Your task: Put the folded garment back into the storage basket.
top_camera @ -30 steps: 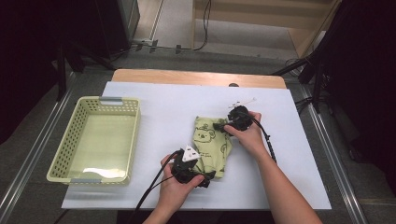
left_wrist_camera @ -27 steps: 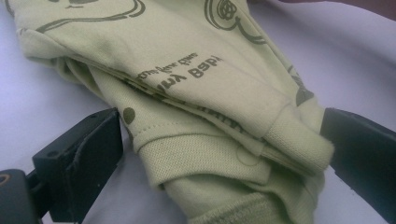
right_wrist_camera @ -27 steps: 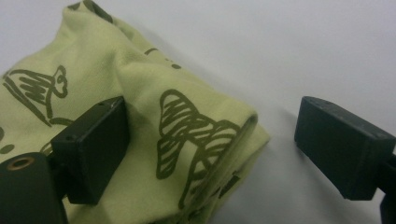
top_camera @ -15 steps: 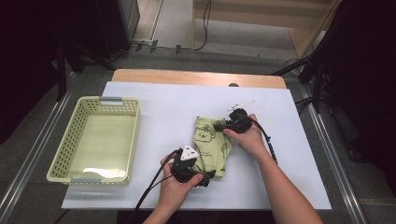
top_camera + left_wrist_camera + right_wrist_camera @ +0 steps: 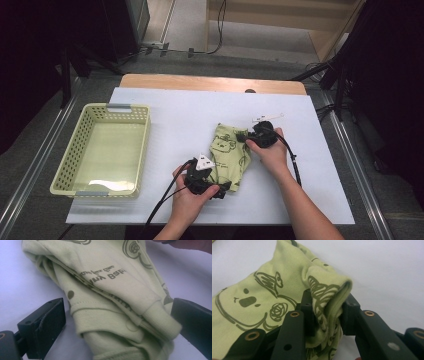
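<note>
**Right gripper bites the far edge of the garment**

Your right gripper [image 5: 325, 315] has just been closing, and its jaws now pinch a bunched fold at the far right corner of the green printed garment [image 5: 231, 152]. That garment lies folded on the white table [image 5: 165, 115], right of centre and well apart from the green basket [image 5: 100, 150] at the left. Your left gripper [image 5: 117, 325] sits at the near end with its jaws apart: the ribbed cuff lies between them, touching the right pad, but nothing is squeezed. So one end looks secured and the other is only straddled. Judging from this, the folding or lifting is at an early stage; the near grip has yet to be made, and the basket stands empty, should the garment be meant for it.
</note>
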The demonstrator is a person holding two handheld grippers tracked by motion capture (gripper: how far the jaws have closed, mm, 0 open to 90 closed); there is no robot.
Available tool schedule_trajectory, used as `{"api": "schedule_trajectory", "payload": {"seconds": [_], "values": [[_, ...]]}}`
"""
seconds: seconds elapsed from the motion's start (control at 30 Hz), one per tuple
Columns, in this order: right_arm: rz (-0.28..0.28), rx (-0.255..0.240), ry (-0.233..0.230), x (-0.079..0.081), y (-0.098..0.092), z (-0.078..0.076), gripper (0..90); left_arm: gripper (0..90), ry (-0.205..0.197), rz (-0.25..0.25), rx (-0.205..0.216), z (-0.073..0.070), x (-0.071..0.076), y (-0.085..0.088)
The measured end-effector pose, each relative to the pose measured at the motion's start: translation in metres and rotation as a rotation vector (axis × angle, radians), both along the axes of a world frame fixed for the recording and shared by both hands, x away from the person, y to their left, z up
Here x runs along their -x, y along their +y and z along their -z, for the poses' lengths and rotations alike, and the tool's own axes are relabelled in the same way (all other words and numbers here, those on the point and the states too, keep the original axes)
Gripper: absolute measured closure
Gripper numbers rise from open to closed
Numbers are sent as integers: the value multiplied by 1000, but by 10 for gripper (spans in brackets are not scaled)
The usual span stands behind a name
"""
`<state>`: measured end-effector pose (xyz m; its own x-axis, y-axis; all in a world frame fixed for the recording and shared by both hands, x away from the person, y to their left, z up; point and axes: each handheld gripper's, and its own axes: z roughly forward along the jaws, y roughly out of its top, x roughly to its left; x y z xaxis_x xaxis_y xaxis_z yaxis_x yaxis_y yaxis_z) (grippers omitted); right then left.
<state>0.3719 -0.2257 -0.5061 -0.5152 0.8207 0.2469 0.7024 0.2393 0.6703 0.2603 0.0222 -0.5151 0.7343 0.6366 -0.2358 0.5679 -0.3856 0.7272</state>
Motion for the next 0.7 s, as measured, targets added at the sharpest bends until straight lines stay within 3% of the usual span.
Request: {"api": "schedule_trajectory", "payload": {"seconds": [0.23,0.3,0.33,0.4,0.53,0.63,0.7], "values": [[25,-18,-10,11,-12,0,672,5,38,-35,3,0,-5,-4],[29,-19,-9,13,-14,0,671,8,15,-41,-31,0,-4,-8],[29,-21,-11,13,-15,1,671,25,-13,-50,-66,0,-1,-11],[31,-21,-13,14,-15,1,671,82,-49,-59,-97,0,3,-16],[29,-24,-21,16,-14,1,672,204,-66,-36,-112,0,6,-19],[29,-25,-26,16,-14,0,671,244,-78,-21,-113,0,7,-19],[27,-26,-30,17,-15,0,671,351,-87,17,-96,0,9,-19]]}}
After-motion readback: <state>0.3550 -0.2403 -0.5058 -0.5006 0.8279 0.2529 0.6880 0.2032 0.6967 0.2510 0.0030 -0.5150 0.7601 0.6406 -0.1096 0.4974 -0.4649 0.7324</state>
